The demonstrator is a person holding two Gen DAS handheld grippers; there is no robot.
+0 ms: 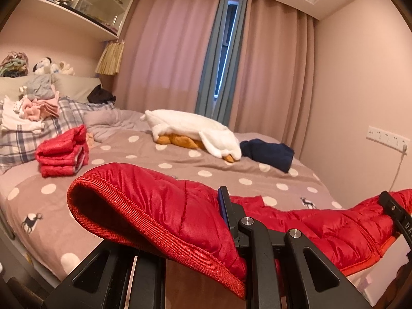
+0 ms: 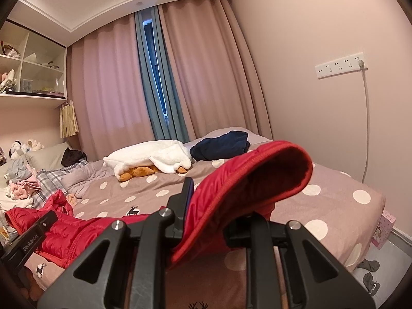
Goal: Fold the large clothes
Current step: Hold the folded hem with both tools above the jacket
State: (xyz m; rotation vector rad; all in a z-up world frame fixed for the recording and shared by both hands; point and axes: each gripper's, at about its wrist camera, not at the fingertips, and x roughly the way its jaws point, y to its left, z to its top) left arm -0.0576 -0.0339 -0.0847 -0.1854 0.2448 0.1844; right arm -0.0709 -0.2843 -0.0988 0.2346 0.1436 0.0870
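Observation:
A red quilted puffer jacket (image 1: 154, 200) hangs stretched between my two grippers above the bed. My left gripper (image 1: 216, 216) is shut on one end of it, and a ribbed-edged flap curls over to the left and hides one finger. In the right wrist view my right gripper (image 2: 213, 206) is shut on the other end of the jacket (image 2: 244, 175), whose edge arches to the right over the far finger. The right gripper (image 1: 394, 211) shows at the right edge of the left wrist view, and the left gripper (image 2: 33, 231) at the lower left of the right wrist view.
The bed cover (image 1: 206, 164) is taupe with white dots. On it lie a folded red garment (image 1: 61, 152), a white plush goose (image 1: 195, 128), a navy garment (image 1: 267, 152) and a pile of loose clothes (image 1: 33, 108). Grey socks (image 2: 370, 270) lie on the floor at the right.

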